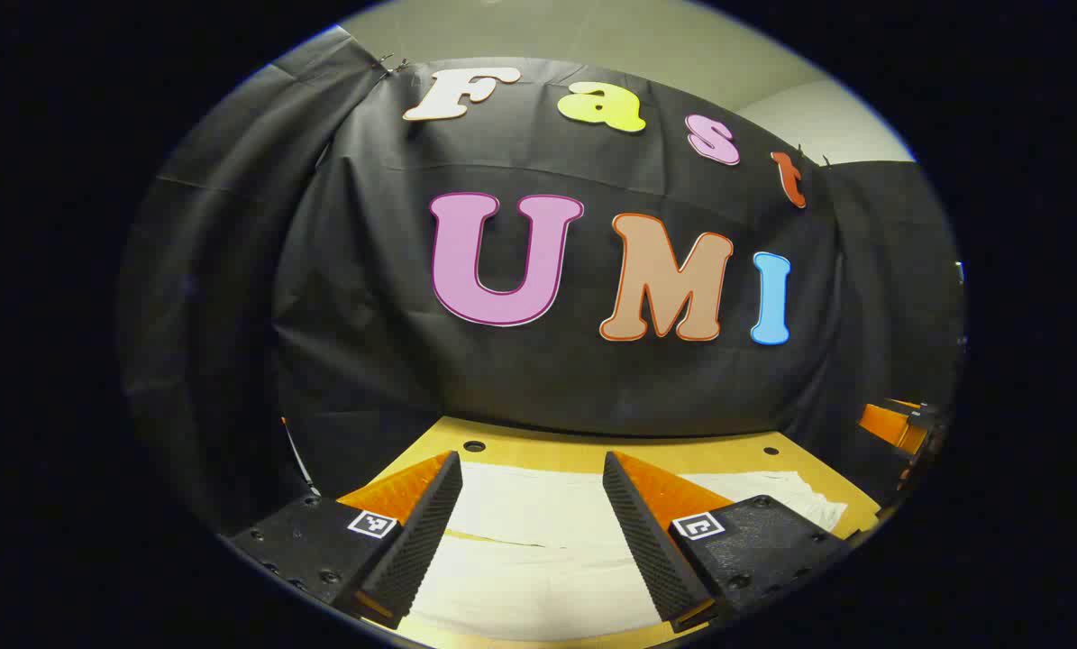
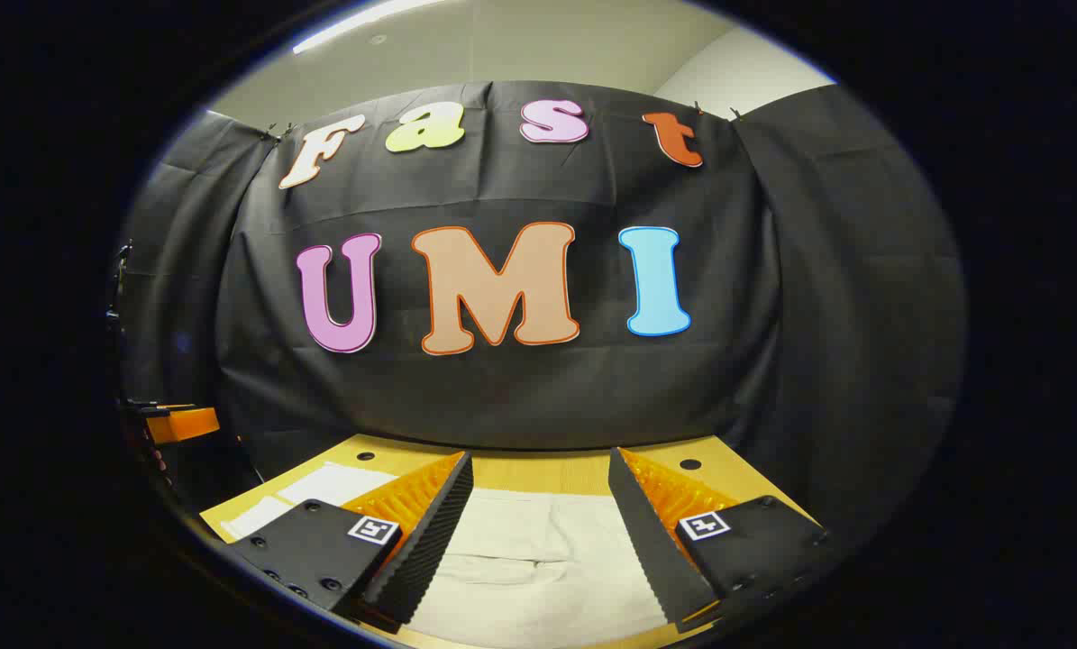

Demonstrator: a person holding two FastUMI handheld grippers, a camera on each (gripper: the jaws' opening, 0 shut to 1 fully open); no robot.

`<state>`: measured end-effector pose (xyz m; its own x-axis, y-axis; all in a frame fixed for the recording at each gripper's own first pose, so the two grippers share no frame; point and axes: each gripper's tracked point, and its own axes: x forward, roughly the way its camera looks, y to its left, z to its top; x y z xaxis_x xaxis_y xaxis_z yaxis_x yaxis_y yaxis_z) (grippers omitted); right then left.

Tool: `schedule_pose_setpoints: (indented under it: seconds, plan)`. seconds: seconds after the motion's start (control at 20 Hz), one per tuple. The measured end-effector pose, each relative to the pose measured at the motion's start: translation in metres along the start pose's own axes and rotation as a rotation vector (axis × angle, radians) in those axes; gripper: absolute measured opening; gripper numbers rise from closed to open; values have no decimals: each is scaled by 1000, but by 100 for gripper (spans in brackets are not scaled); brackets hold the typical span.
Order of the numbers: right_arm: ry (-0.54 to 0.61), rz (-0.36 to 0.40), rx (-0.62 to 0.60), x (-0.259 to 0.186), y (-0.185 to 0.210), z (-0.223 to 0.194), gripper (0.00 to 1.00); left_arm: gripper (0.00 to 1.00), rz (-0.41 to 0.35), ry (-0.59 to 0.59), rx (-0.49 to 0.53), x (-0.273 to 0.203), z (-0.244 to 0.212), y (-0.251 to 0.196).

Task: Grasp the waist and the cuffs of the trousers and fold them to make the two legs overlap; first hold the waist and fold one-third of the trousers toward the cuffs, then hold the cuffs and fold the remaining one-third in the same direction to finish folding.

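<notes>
Left claw [image 1: 532,532] spread, right claw [image 2: 538,541] spread, trousers [image 1: 538,550] edges cut off

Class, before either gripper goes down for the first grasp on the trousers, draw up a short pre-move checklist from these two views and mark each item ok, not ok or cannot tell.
1. Left gripper open, nothing between its fingers: ok.
2. Right gripper open, nothing between its fingers: ok.
3. Trousers lying on the table, under both grippers: ok.
4. Cloth lies fairly flat, with one crease across it in the right gripper view: ok.
5. Which end is waist and which is cuffs: cannot tell.
6. Legs already overlapped: cannot tell.
</notes>
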<state>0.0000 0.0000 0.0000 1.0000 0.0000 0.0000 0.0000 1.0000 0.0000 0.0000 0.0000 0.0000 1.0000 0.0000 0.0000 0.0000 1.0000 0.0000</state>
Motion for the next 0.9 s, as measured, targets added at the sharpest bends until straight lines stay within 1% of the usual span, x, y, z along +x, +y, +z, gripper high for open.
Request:
schedule_pose_setpoints:
  seconds: [0.05,0.2,0.4,0.45,0.5,0.75,0.9]
  plan:
    - [1,-3,-3,0,-1,0,97,94,-14,4,-11,0,-2,-5]
    - [-1,-4,-5,1,-2,0,96,95,-35,17,-35,1,-6,-15]
    - [-2,-9,-1,0,-2,0,97,95,-56,22,-19,1,-6,-16]
    - [-2,-9,1,0,-1,-2,96,92,-58,21,-15,1,-6,-16]
    - [1,-8,1,0,1,-3,96,95,-62,23,-16,2,-7,-17]
    - [11,-2,3,-3,10,-7,98,94,-55,56,-5,3,-18,-11]
    - [15,-1,-8,-3,15,-7,98,94,-67,76,15,2,-28,-6]
